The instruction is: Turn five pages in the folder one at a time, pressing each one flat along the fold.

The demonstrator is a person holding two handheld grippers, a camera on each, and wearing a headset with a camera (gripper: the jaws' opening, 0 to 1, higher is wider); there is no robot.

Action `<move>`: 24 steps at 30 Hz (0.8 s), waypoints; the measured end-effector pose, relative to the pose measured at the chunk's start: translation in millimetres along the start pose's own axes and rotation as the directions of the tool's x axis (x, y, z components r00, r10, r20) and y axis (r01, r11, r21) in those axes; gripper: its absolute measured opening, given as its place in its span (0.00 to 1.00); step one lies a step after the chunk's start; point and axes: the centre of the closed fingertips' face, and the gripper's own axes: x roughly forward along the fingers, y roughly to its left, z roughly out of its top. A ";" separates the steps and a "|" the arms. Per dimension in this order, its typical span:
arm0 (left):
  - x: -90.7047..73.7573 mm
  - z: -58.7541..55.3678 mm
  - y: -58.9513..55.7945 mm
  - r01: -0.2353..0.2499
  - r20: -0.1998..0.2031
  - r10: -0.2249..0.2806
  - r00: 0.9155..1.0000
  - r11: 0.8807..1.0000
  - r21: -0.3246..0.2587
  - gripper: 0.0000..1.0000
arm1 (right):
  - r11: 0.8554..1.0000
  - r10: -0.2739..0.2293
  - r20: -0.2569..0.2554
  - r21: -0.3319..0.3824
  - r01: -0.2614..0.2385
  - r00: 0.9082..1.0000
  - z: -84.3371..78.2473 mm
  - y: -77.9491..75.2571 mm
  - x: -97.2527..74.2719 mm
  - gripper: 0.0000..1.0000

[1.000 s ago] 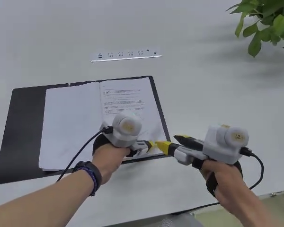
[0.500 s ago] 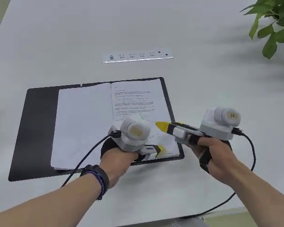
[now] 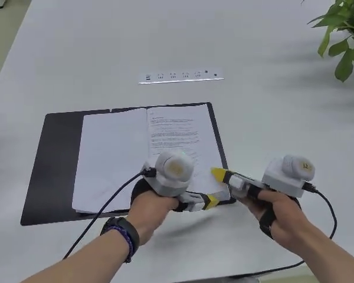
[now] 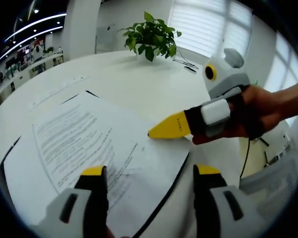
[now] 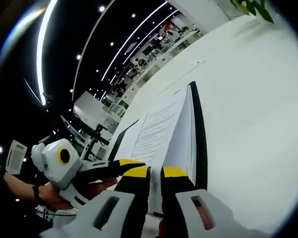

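Right gripper (image 3: 219, 174) dropped to page (image 3: 183, 132) corner, half-hidden.

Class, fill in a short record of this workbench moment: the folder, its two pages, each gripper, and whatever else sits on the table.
folder: black cover, lying open on the table
left page: blank white
right page: printed text
left gripper: jaws open, over the right page's near corner
right gripper: jaws together, tip at the right page's outer edge; cannot tell if it pinches a sheet
also there: power strip beyond the folder, plant at far right
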 end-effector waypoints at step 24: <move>-106.1 -19.7 36.6 -0.158 0.096 0.165 0.982 0.985 -0.072 0.73 | 0.992 0.062 0.049 0.103 -0.067 0.997 13.6 41.8 10.7 0.00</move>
